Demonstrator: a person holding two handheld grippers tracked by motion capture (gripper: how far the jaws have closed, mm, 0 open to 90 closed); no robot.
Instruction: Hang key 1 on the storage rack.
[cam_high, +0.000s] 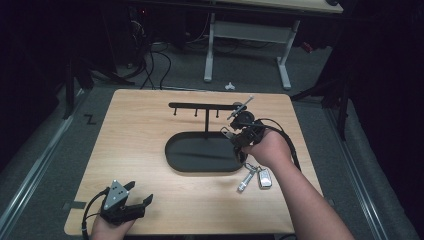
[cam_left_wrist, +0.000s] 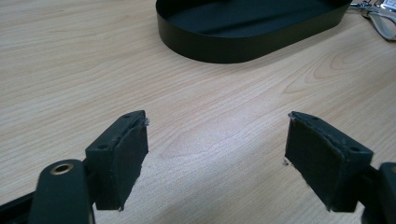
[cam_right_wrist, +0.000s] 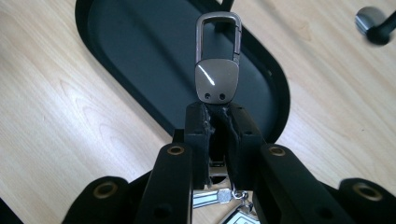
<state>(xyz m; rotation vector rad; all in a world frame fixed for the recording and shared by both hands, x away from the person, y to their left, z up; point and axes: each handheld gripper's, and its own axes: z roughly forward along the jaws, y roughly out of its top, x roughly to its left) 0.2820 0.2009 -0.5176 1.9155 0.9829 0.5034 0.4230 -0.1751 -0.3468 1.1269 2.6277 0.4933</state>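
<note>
keychain clip (cam_right_wrist: 217, 70) pinched in right claw (cam_right_wrist: 217, 112) above tray (cam_right_wrist: 116, 51).

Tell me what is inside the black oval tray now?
The black oval tray shows a bare dark floor and the stand's post rising from it. The right gripper, holding the carabiner keychain, covers its right end.

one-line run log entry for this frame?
right gripper: shut on keychain carabiner, over black tray | keys: hanging below hand | left gripper: open, idle on table | hook rack: bare
</note>
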